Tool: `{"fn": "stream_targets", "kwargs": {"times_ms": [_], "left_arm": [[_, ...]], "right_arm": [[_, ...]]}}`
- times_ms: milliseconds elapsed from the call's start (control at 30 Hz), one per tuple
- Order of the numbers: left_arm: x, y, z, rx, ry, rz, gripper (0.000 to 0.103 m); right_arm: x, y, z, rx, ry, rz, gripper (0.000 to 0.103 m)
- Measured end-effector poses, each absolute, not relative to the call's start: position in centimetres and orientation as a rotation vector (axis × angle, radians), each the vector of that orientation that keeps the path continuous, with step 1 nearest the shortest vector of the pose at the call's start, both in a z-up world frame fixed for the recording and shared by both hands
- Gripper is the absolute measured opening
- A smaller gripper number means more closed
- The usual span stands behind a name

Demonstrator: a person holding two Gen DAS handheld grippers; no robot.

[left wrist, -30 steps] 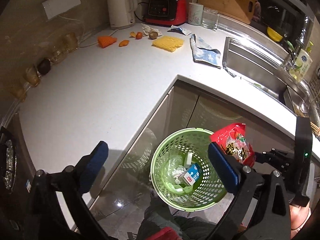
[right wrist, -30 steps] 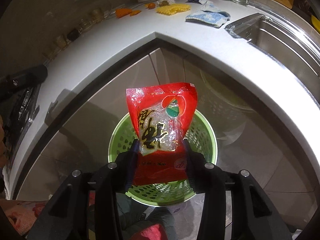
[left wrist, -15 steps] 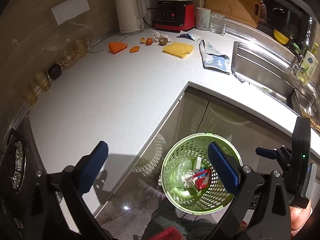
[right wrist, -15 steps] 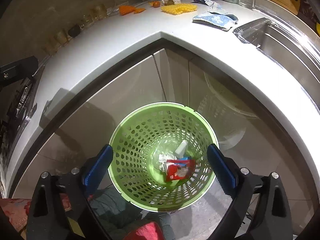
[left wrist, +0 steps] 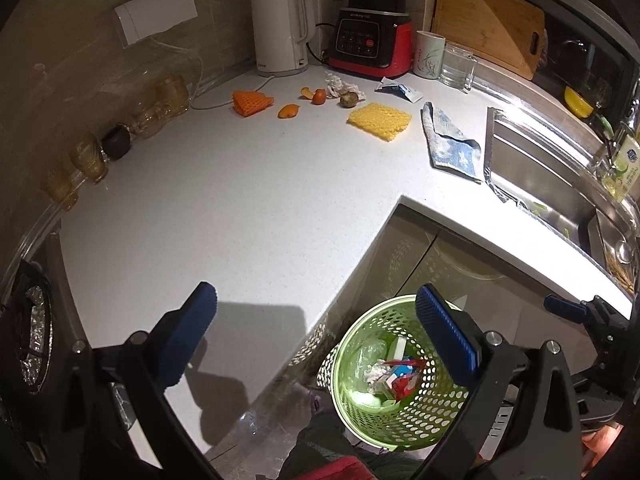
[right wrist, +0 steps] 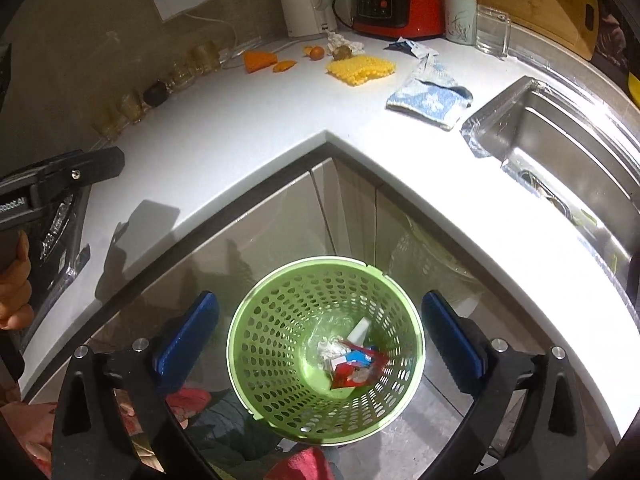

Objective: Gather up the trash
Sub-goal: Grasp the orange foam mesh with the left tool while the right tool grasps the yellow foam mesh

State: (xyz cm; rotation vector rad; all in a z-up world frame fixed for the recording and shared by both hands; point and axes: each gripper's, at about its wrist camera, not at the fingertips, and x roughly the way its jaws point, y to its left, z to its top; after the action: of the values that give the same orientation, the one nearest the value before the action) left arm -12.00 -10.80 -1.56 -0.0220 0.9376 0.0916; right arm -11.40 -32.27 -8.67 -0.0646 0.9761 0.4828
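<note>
Bench (left wrist: pixel 248 200): white, L-shaped. Trash remains along its far edge near the back corner: yellow foam net (left wrist: pixel 379 120), orange foam net (left wrist: pixel 252 103), crumpled tissue (left wrist: pixel 335 85), torn blue-white sachet (left wrist: pixel 400 90), fruit scraps (left wrist: pixel 316 97).

Green basket (right wrist: pixel 280 336) on the floor below the bench's inner corner.

Right tool (right wrist: pixel 320 340): a second ago clamped on the red snack bag over the basket; now its jaws are opening, almost fully apart, nothing between them.

Left tool (left wrist: pixel 316 332): jaws apart, empty, above the near bench edge.

Red snack bag (right wrist: pixel 356 376): now lies at the basket bottom on the tissue and milk carton (right wrist: pixel 358 357).

Judgement: one item binned; next calls for a reach to the far edge.
</note>
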Motion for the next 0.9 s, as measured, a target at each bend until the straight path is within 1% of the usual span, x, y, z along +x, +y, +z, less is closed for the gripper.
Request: {"fn": "stream_targets", "kwargs": {"times_ms": [233, 433, 600, 900], "left_arm": [[-6.7, -7.6, -0.7, 0.0, 0.907, 0.114, 0.095], [0.4, -3.7, -1.3, 0.026, 0.881, 0.102, 0.095], [6.8, -0.4, -2.4, 0.019, 0.867, 0.087, 0.095], [17.7, 4.6, -5.9, -0.058, 0.899, 0.099, 0.095]], "right_arm": [[-7.1, -30.1, -5.2, -0.071, 0.906, 0.485, 0.101], [-1.2, -27.1, -3.8, -0.067, 0.876, 0.494, 0.101], [4.8, -24.6, -4.3, -0.042, 0.897, 0.494, 0.101], [14.4, -22.7, -6.4, -0.017, 0.949, 0.412, 0.101]]}}
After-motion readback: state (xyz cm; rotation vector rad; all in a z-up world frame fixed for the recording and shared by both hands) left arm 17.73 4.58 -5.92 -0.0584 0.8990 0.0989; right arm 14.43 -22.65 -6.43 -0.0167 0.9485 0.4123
